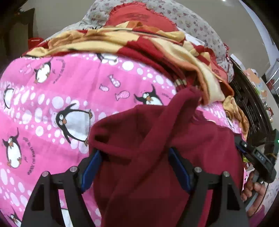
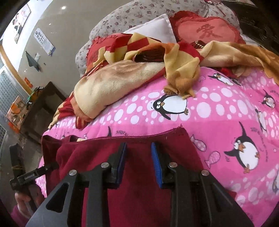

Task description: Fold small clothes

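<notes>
Pink penguin bedsheet [image 2: 218,111], maroon garment [image 2: 143,145] lying hem-outward, left jaws wide, right jaws narrow, neither gripping.

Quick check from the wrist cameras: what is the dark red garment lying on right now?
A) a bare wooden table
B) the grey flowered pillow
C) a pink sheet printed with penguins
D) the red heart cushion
C: the dark red garment lies spread on the pink penguin sheet, while the flowered pillow and the heart cushion sit far behind it, beyond the yellow and red blanket.
</notes>
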The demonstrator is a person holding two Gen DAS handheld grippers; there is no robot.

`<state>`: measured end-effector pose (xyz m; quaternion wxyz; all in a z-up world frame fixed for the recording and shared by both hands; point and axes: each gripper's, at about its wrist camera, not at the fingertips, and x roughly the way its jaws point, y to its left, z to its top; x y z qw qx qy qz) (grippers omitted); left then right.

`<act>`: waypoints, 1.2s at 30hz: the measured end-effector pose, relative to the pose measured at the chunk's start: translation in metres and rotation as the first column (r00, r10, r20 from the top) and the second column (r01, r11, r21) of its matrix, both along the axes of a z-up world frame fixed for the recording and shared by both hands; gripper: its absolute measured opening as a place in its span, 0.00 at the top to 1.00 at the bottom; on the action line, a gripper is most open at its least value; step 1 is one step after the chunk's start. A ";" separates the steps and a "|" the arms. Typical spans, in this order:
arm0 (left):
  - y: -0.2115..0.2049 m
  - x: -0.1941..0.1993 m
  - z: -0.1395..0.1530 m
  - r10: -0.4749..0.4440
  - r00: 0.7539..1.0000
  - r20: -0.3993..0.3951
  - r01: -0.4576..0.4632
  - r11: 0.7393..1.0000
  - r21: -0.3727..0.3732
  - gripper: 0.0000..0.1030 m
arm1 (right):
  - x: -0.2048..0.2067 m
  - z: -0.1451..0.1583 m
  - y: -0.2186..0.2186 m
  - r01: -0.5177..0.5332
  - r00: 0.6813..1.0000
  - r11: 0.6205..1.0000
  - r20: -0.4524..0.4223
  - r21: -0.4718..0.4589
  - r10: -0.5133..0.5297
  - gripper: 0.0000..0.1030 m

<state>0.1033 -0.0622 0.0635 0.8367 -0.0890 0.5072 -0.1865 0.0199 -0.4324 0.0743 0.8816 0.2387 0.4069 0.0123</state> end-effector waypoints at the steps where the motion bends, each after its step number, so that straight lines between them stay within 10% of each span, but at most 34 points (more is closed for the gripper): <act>1: 0.002 -0.002 0.005 0.002 1.000 0.019 -0.002 1.000 -0.005 0.22 | -0.010 0.007 0.000 0.001 1.000 1.000 0.002 -0.003 -0.001 0.70; 12: -0.004 0.022 0.022 0.093 0.991 0.099 -0.099 0.994 0.051 0.22 | -0.071 0.005 0.023 -0.050 0.997 0.977 -0.066 -0.208 0.037 0.70; 36: -0.004 0.036 0.006 0.106 0.990 0.095 -0.117 0.986 0.122 0.21 | -0.077 0.019 0.017 0.016 0.998 0.986 -0.065 -0.165 -0.027 0.70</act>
